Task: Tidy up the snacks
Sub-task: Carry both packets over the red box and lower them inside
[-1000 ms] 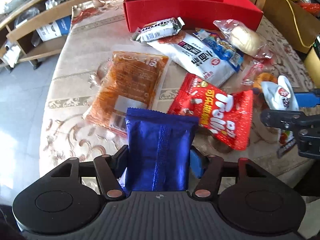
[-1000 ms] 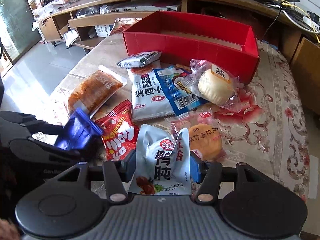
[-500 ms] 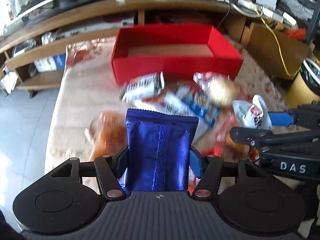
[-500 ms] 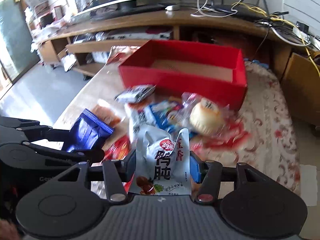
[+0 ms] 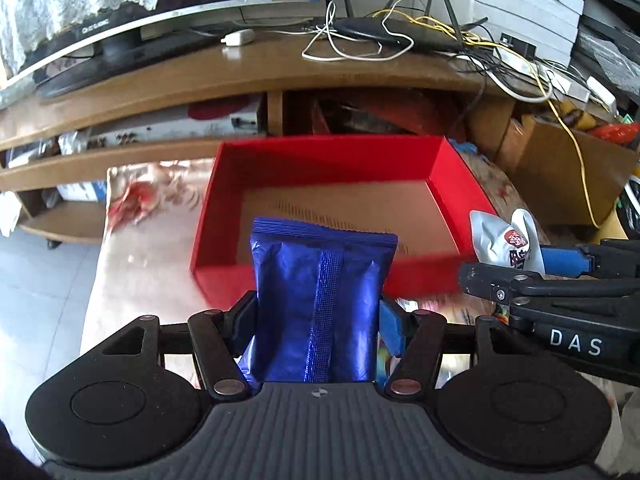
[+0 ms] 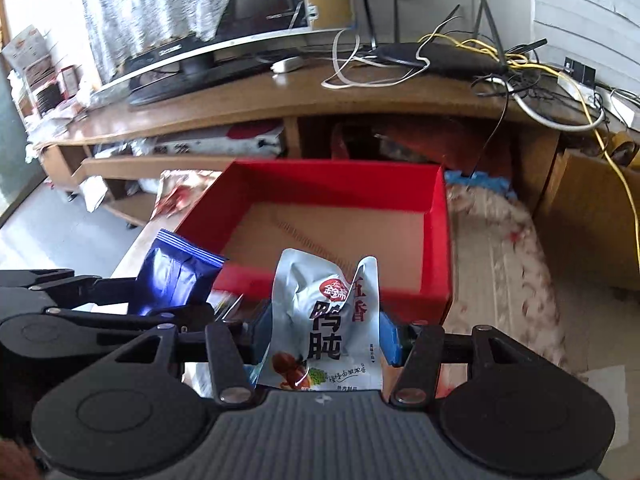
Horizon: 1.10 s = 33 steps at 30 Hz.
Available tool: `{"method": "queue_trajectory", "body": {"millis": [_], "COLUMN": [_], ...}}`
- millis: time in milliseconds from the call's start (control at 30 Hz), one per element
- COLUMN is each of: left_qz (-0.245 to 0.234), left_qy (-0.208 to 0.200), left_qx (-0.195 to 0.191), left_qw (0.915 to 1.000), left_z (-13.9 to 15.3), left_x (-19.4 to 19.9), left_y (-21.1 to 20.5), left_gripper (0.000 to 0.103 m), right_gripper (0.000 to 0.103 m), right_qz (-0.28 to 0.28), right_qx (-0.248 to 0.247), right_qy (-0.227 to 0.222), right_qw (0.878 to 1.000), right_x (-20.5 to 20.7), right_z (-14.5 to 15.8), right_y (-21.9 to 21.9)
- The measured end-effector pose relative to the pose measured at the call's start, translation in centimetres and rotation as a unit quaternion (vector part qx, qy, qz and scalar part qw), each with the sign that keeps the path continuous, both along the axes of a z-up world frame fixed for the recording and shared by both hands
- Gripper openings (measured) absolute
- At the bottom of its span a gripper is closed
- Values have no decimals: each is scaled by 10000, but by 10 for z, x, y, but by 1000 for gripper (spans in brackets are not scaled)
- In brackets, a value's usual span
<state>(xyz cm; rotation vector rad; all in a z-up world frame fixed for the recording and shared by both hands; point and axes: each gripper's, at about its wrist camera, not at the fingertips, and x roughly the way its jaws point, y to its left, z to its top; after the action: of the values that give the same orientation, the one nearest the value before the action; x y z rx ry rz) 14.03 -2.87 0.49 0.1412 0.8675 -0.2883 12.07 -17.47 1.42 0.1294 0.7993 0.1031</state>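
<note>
My left gripper point(image 5: 318, 312) is shut on a shiny blue snack packet point(image 5: 320, 304), held upright just short of the near wall of the red box point(image 5: 328, 160). The box's brown floor is bare. My right gripper point(image 6: 324, 330) is shut on a white and pale-blue snack pouch point(image 6: 324, 316) with dark printed characters, also just in front of the box point(image 6: 336, 178). In the left wrist view the right gripper point(image 5: 532, 268) and its white pouch point(image 5: 504, 240) sit at the right. The right wrist view has the left gripper point(image 6: 160, 300) with the blue packet point(image 6: 176, 272) at the left.
The box rests on a patterned beige tablecloth point(image 5: 132, 280). Behind it stands a low wooden TV bench point(image 5: 248, 76) with a monitor, a router and tangled cables. A cardboard box point(image 5: 560, 168) is at the right. A few loose snack packets point(image 5: 420, 304) peek out below the grippers.
Both grippers have risen and moved toward the red box with their packets. The snack pile has dropped almost out of view, and the box's inside now shows.
</note>
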Motion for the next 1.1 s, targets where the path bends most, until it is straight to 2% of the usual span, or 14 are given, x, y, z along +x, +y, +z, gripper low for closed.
{"method": "queue_trajectory", "body": {"millis": [300, 533, 867, 967, 1100], "left_qz": [148, 272, 383, 404, 452], "left_qy": [-84, -58, 181, 188, 177], "left_qx": [88, 226, 368, 388, 375], "left_qw": [9998, 9994, 9984, 9983, 9981], "left_z": [-8, -21, -40, -39, -37], "left_x": [57, 85, 95, 95, 95], "left_y": [-19, -26, -26, -25, -23], "left_gripper": [68, 68, 68, 72, 78], "right_gripper": [61, 61, 64, 64, 70], "right_qz": [-181, -178, -102, -120, -151], "right_qx": [-39, -3, -58, -92, -168], "right_qy": [-25, 24, 286, 294, 223], "right_qw": [9998, 9998, 9995, 9995, 9995], "right_x": [66, 103, 125, 124, 123], "right_z": [-6, -20, -44, -44, -41], "right_y": [-21, -27, -27, -26, -27]}}
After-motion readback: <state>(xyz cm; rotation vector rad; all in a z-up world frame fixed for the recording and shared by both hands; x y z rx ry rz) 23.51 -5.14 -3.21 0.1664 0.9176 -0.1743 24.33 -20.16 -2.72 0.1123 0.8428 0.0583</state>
